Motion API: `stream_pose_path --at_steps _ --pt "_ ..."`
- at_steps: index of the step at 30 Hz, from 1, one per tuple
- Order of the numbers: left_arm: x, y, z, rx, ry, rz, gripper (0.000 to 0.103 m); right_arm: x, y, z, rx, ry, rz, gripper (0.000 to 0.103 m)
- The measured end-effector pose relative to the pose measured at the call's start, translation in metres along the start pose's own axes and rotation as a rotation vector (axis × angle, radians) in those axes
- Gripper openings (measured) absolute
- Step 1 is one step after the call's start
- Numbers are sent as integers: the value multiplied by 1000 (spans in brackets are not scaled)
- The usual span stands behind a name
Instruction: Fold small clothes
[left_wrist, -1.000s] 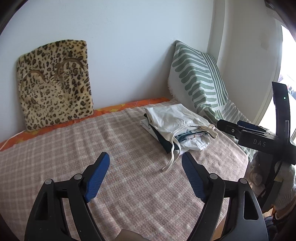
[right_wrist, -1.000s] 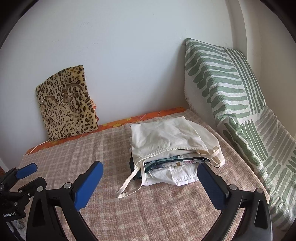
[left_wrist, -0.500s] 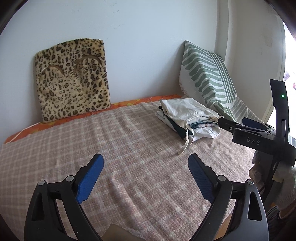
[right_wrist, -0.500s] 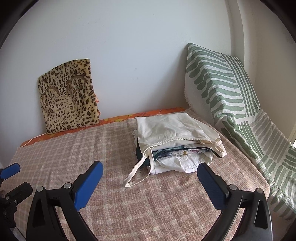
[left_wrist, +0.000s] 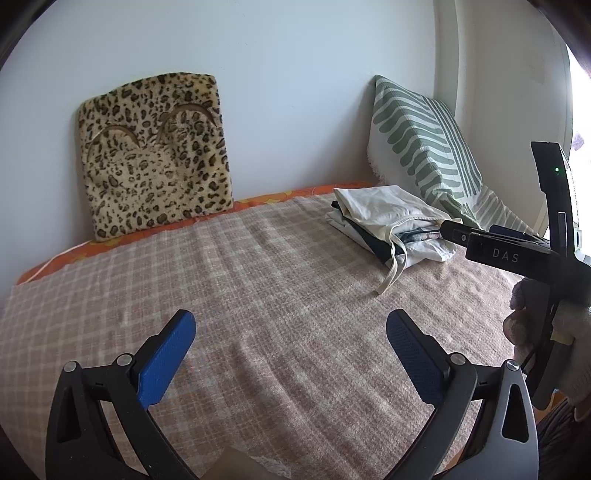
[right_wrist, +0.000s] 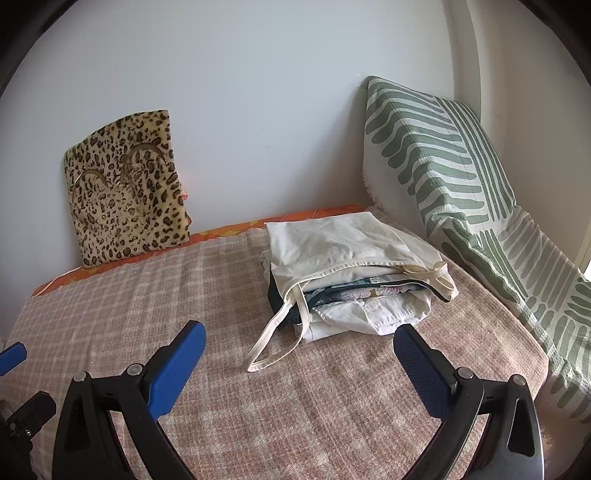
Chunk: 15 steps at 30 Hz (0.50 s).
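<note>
On the bed (left_wrist: 280, 295), under its pink checked blanket, I had both grippers low over bare cloth. Against a second before, the left gripper (left_wrist: 291, 350) had its jaws spread wider; they had just been opening, with nothing between them, only blanket below. In its view the clothes pile (left_wrist: 388, 225) sat farther off and more to the right than earlier, and the leopard cushion (left_wrist: 155, 155) had slid toward the middle of the frame. The right gripper (right_wrist: 299, 363) stood released as well, its jaws wide and empty, the same spread as before; the pile (right_wrist: 354, 273) lay just ahead of it, a little lower in frame than a second earlier.

Count: two grippers, each with two blue pads; one pile of clothes; two cushions against the wall, the leopard one and one green-striped cushion (right_wrist: 432, 155); one hand (left_wrist: 543, 321) of mine, seen in the left view, gripping the right tool's handle.

The pile was at the far right end of the bed, near the striped cushion and close to the wall. A cream garment lay flat on top, folded, with a seamed edge facing me. Beneath it showed a dark green layer, a floral printed one and a white one, edges uneven. A cream strap (right_wrist: 273, 339) looped out of the stack onto the blanket toward the grippers.
</note>
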<state>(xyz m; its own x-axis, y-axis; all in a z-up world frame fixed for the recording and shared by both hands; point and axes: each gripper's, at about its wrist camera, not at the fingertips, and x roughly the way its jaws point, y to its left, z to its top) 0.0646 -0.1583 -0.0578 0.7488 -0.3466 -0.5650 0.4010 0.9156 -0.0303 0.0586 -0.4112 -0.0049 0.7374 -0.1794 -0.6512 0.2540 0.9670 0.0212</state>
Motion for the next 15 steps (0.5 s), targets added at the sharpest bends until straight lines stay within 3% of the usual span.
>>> stream_pose_path --at_steps 15 --pt "4 20 -5 -109 54 -3 103 1 -4 -2 13 -2 -17 103"
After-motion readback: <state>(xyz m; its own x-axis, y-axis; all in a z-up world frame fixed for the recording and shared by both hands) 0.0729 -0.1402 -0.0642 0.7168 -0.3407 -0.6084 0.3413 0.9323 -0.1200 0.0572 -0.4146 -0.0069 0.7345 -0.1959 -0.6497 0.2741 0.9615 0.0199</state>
